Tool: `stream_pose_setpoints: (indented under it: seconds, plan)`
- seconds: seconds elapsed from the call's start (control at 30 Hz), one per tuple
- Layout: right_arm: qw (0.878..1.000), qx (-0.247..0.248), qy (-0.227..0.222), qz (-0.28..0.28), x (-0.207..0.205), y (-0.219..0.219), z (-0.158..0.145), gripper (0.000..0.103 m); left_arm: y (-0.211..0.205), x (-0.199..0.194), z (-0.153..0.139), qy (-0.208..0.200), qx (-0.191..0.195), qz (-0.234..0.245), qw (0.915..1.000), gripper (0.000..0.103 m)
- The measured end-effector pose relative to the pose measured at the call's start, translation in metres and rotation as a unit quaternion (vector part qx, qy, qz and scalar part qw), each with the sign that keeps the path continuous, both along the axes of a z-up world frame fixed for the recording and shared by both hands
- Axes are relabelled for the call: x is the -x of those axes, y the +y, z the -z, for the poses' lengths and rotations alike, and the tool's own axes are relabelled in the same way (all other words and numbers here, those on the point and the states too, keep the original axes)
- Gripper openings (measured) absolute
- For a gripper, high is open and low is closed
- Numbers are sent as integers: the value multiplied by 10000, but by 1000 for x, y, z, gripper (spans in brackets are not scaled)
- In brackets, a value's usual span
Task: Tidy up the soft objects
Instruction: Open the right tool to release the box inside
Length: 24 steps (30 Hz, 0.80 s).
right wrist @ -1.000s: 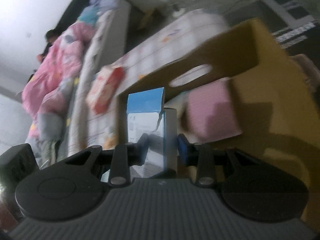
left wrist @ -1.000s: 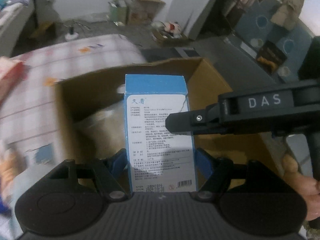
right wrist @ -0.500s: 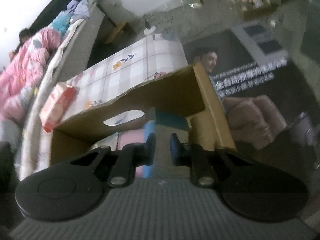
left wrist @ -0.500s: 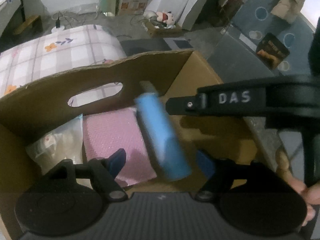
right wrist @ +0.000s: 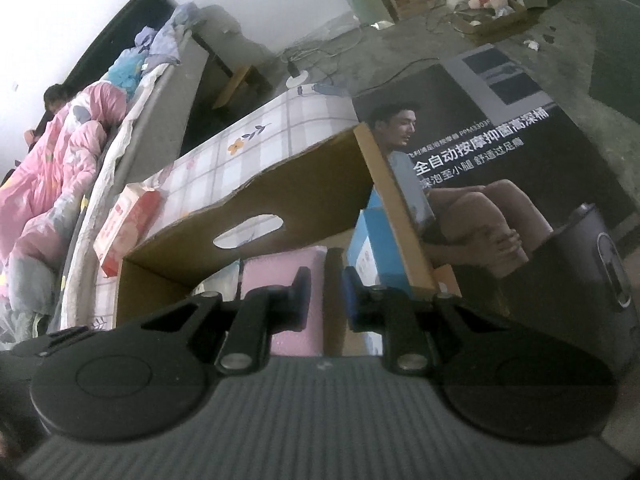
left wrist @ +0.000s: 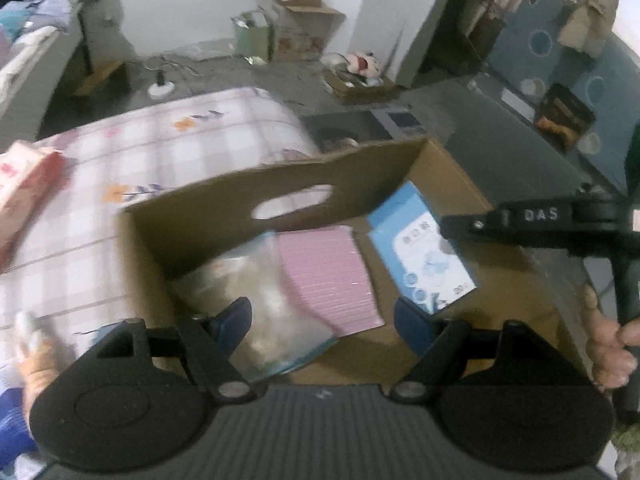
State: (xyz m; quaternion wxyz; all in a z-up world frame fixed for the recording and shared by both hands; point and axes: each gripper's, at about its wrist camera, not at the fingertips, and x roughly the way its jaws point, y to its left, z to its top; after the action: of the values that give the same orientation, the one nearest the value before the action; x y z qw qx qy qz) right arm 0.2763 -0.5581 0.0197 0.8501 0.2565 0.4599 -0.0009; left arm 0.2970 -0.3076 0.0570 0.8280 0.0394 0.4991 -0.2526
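An open cardboard box [left wrist: 208,200] sits on a checked cloth. Inside lie a clear plastic bag [left wrist: 256,304], a pink pack [left wrist: 324,272] and a blue-and-white carton [left wrist: 420,248] leaning against the right wall. My left gripper [left wrist: 322,320] is open and empty above the box's near side. My right gripper [right wrist: 326,296] has its fingers a small gap apart with nothing between them, over the box [right wrist: 280,196]. The pink pack [right wrist: 280,276] and the blue carton [right wrist: 372,232] show behind it. The right gripper's body [left wrist: 536,220] crosses the left wrist view at the right.
A red-and-white pack [left wrist: 24,180] lies on the checked cloth [left wrist: 160,140] at the left and also shows in the right wrist view [right wrist: 128,220]. A large dark printed carton [right wrist: 500,152] lies right of the box. A bed with pink bedding [right wrist: 60,152] stands at the left.
The blue carton left my left gripper, which opened, and dropped into the box against its right wall. Both grippers have pulled back a little from the box.
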Motion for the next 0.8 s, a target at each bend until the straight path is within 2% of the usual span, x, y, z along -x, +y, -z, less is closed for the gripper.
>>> stream_pose_setpoints:
  seconds: [0.07, 0.13, 0.23, 0.37, 0.57, 0.7, 0.8]
  plan:
    - [9998, 182, 52, -41, 2, 6, 4, 17, 17, 5, -7, -59, 25, -88, 9999, 79]
    - [9982, 584, 72, -86, 3, 16, 6, 13, 35, 14, -15, -127, 67, -163, 9998, 79]
    - [9930, 1164, 100, -148, 1, 33, 7, 15, 59, 25, -23, -203, 110, -248, 9994, 79]
    - [9788, 2011, 244, -318, -7, 55, 13, 13, 96, 40, -34, -356, 275, -419, 9981, 79]
    - [9553, 2869, 482, -520, -21, 75, 25, 14, 143, 59, -37, -495, 505, -714, 9949, 80]
    - [9403, 3289, 596, -646, -29, 89, 33, 20, 163, 65, -32, -479, 621, -883, 9930, 80]
    - [9411, 3222, 693, -760, -37, 94, 37, 18, 174, 69, -28, -459, 660, -930, 9924, 80]
